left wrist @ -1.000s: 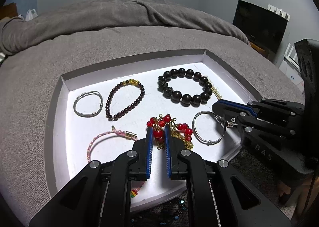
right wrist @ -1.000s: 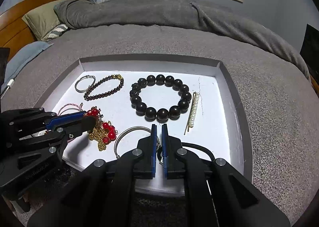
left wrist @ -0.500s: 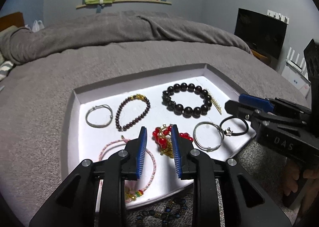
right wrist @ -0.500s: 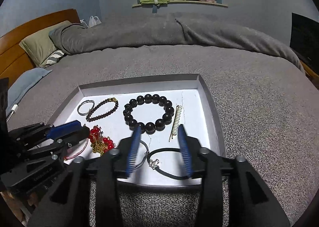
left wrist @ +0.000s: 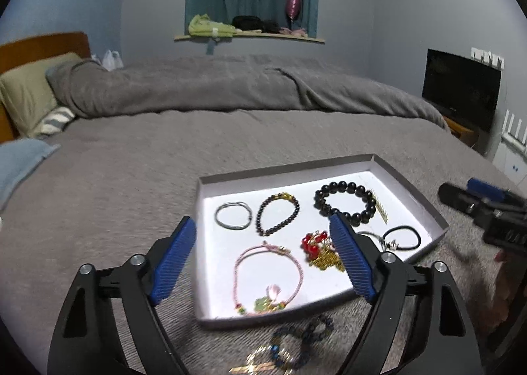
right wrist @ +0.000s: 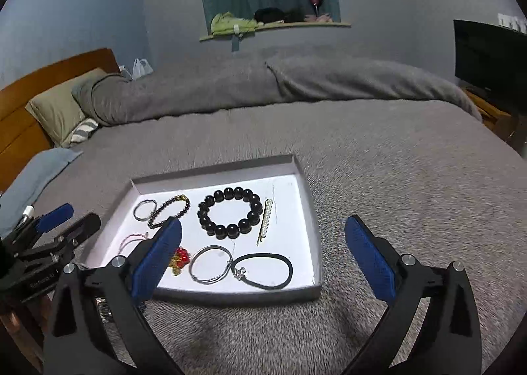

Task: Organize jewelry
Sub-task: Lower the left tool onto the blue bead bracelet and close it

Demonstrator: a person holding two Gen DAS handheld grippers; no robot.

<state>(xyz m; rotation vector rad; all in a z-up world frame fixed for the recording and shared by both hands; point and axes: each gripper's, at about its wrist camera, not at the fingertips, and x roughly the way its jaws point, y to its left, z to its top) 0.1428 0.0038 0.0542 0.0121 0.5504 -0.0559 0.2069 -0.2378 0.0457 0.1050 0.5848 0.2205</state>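
Grippers clear, one piece still outside the tray

Your left gripper (left wrist: 260,258) and right gripper (right wrist: 263,254) are opening, empty, above the tray (left wrist: 425,200); reach next for the dark beaded strand (left wrist: 303,332) on the bedspread.

Your left wrist camera is looking forward and downward along its blue-padded fingers, with the shallow white cardboard tray (left wrist: 425,207) sitting near, right of centre. Your right wrist camera is facing the same way, with the tray (right wrist: 311,210) lower left of centre. Both are sharing the tray, the grey-blanketed bed (left wrist: 230,144) and the curtained window ledge (right wrist: 273,26).
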